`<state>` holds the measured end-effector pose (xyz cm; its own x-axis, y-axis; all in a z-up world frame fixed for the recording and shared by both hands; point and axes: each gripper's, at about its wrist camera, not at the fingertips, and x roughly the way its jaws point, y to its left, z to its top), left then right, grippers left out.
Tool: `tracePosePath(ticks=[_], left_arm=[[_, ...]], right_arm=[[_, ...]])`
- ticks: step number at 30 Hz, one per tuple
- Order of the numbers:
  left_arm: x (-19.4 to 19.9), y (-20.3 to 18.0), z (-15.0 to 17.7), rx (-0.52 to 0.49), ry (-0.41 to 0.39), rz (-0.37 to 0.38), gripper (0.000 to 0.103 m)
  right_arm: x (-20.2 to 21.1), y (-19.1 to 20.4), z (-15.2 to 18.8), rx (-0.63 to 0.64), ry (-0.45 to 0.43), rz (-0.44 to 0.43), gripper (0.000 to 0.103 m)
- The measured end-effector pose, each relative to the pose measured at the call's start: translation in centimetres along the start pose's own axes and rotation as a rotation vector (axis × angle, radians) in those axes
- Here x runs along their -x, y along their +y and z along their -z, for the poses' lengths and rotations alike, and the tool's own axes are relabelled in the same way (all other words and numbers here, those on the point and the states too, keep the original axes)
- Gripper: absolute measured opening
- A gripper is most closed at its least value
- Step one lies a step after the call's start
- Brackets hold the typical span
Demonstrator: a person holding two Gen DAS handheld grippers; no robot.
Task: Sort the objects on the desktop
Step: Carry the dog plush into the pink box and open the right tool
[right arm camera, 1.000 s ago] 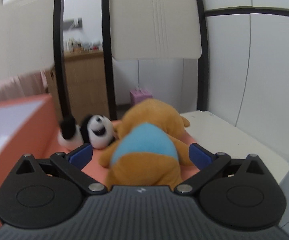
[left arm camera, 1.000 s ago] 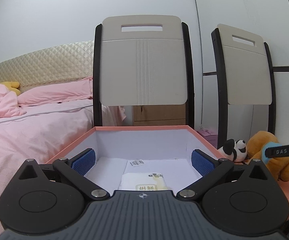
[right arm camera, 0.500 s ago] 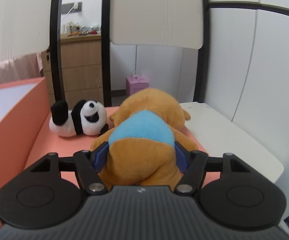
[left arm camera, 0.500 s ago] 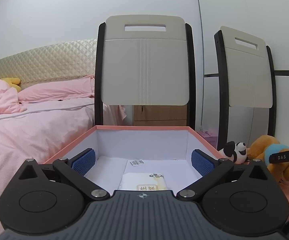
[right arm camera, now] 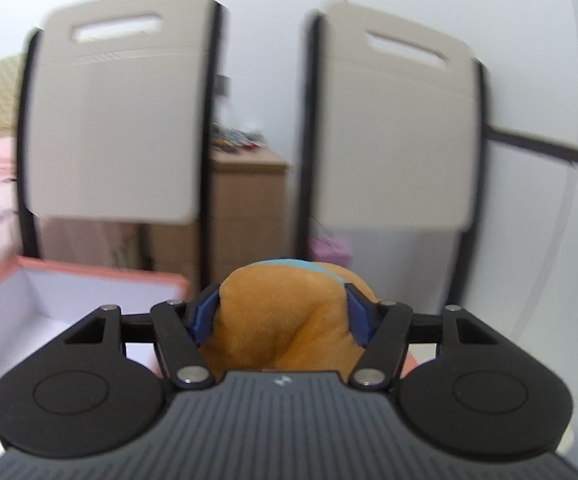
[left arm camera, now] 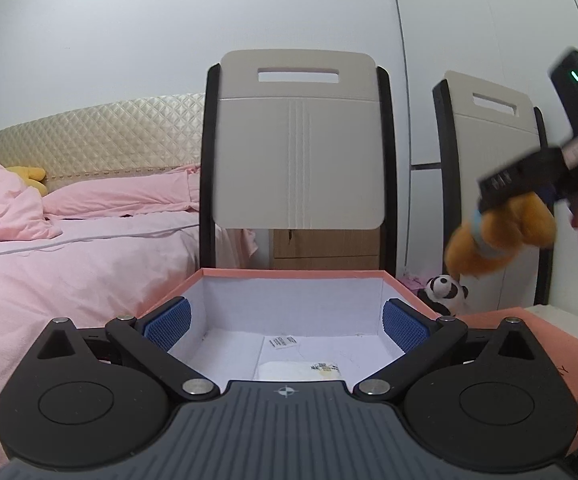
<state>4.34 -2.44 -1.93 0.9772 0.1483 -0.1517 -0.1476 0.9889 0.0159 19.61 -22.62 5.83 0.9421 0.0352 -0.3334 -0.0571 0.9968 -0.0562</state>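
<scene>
The right hand-held gripper is clamped on a soft orange-brown plush bear with a light-blue band around its body. In the right wrist view the blue pads press into the toy's flanks so that the plush bulges and creases between them, and only a sliver of the blue band shows at the toy's 12 o'clock edge. That view is blurred. In the left wrist view the same plush bear hangs in the air at 3 o'clock, well above the worktop, its rounded head drooping down towards 7 o'clock from the black gripper body.

The left hand-held gripper stands wide, its blue pads spread apart with nothing between them, above the near edge of a coral-pink open cardboard box with a white lining. Inside the box lie a small white printed label and, nearer the gripper, a cream packet with dark print.

A small black-and-white plush panda sits on the worktop just beyond the box's right corner, below the lifted bear. Behind the box stands a beige chair back with a black frame, a second like it at 2 o'clock, and a bed with pink bedding at 9 o'clock.
</scene>
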Motion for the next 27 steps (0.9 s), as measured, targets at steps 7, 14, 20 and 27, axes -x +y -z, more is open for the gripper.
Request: tracePosePath(ticks=[7,14,20,27], left_arm=[[-0.5,2.6,-0.5,0.081,0.0,-0.047,0.103],[-1.0,3.8,-0.7,0.109,0.009,-0.074,0.103],[-1.3,3.8,-0.5,0.102,0.022,-0.08,0.103],[-1.0,3.7,-0.3,0.1,0.021,-0.072,0.103]], right_arm=[[-0.3,5.9,-5.6,0.086,-0.04,-0.147,0.064],[-4.4,12.6,-4.5,0.151,0.048,-0.267,0.064],[-7.1,16.4,-1.1,0.23,0.153,-0.327,0.065],[-9.9,16.0,1.9,0.211,0.383,-0.345,0.065]])
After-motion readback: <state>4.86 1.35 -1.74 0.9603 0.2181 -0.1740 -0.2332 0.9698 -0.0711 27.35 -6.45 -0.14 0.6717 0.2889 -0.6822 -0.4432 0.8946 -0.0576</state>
